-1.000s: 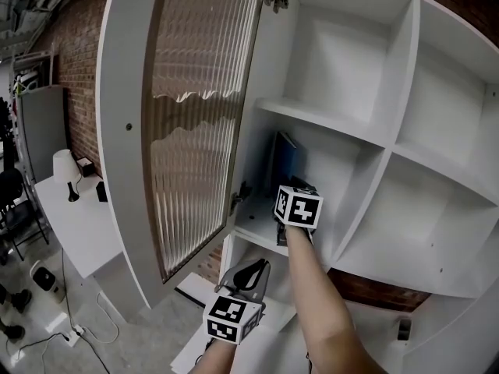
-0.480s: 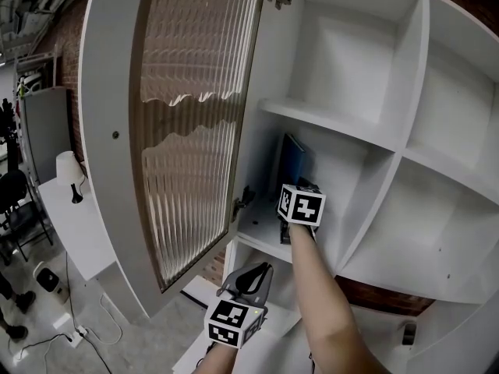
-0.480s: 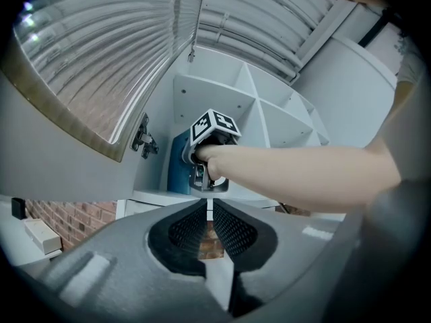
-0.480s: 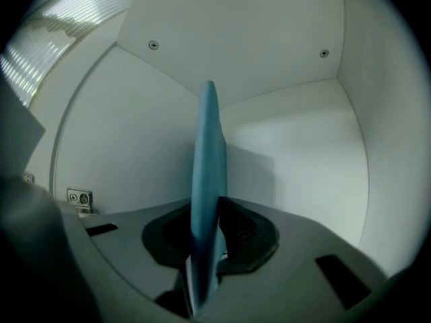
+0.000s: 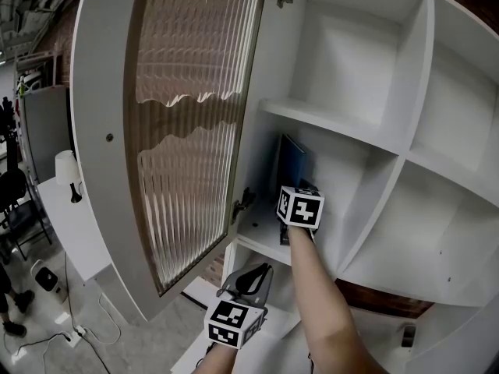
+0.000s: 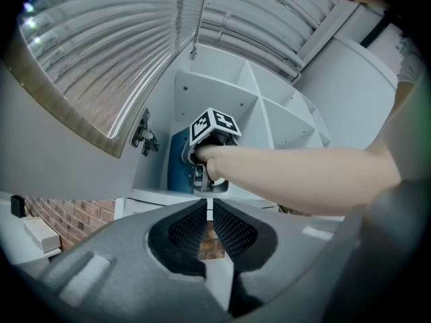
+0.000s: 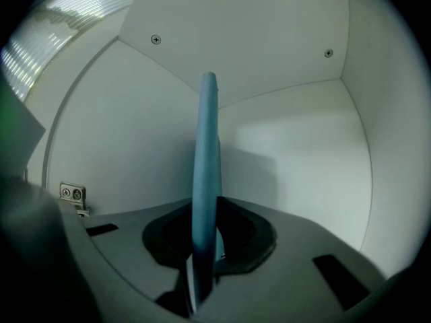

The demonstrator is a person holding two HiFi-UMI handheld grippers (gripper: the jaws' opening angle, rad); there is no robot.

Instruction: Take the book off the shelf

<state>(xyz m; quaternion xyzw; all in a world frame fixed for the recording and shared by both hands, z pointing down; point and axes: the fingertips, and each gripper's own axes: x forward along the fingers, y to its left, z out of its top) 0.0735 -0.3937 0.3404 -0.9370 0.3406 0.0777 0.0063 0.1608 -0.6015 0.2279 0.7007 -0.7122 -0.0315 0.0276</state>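
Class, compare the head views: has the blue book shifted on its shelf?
No. The book stands equally upright, equally near the compartment's left wall.

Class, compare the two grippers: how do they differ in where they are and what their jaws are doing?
The right gripper reaches into the cabinet compartment; the left gripper hangs lower, outside it. The right gripper's jaws are closing on the upright blue book; the left gripper's jaws are shut on nothing. Both carry a marker cube.
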